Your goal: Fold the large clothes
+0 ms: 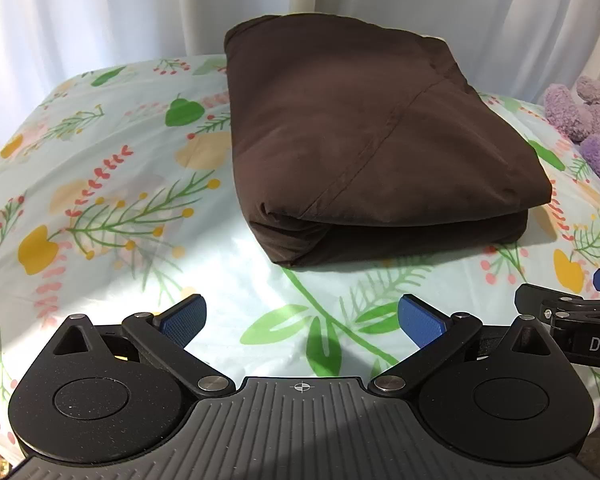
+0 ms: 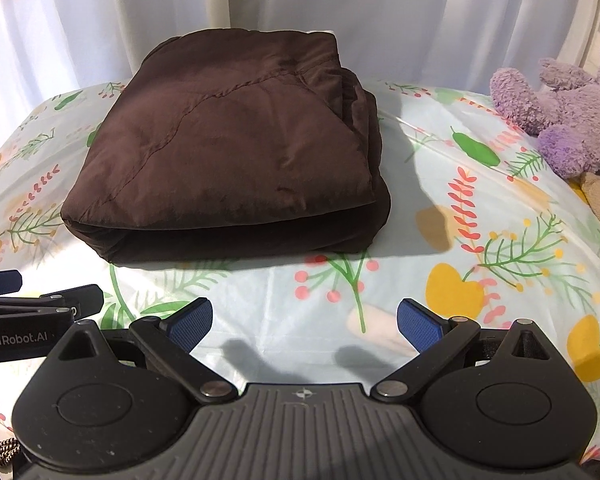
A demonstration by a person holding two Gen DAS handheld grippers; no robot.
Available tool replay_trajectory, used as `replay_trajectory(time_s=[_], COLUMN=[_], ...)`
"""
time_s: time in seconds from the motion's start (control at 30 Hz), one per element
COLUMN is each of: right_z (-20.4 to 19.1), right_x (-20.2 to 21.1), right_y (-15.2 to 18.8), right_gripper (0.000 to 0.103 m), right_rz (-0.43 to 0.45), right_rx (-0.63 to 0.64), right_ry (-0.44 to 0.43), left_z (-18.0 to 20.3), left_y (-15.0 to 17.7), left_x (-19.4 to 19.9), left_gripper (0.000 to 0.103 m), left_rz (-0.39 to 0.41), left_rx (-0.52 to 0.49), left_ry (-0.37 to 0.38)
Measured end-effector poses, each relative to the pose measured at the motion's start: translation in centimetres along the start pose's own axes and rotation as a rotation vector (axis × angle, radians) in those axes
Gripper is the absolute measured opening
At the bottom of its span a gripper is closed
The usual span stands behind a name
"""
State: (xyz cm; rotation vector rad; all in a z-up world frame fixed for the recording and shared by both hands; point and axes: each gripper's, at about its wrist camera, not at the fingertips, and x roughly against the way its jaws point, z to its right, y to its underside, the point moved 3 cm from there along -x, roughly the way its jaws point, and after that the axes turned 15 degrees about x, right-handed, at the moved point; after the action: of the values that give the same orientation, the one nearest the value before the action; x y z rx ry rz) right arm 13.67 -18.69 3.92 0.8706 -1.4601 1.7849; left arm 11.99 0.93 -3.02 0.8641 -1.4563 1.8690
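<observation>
1. White curtains [image 1: 100, 20] hang behind a bed covered by a pale sheet [image 1: 100, 200] printed with leaves, berries and yellow fruit.
2. On the sheet lies a dark brown garment [image 1: 360, 136], already folded into a thick, neat rectangle of several layers. In the left wrist view it sits at about 12 o'clock, slightly toward 1; in the right wrist view it sits at about 11 o'clock.
3. A purple plush toy [image 2: 560, 120] rests on the bed at about 2 o'clock, well apart from the garment.
4. The left tool [image 1: 302, 320] has its blue-padded fingers spread wide. It holds nothing and sits near the folded edge without touching the cloth.
5. The right tool [image 2: 304, 322] is likewise spread wide and empty, apart from the garment.
6. Judging by the compact bundle, the folding looks finished or nearly so. Any next move would likely be a light press to flatten the top layer, or simply drawing both tools away.
</observation>
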Motion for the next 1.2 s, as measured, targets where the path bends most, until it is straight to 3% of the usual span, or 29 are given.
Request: replay_trajectory(time_s=[1.2], right_z=[0.46], right_x=[0.2], right_y=[0.01], right_gripper=[0.099], right_rz=[0.011], right_rx=[-0.001], right_ry=[0.003], left_z=[0.56], left_y=[-0.09], left_x=[0.06], left_gripper=[0.103], left_rz=[0.001], left_rx=[0.005], left_ry=[0.038])
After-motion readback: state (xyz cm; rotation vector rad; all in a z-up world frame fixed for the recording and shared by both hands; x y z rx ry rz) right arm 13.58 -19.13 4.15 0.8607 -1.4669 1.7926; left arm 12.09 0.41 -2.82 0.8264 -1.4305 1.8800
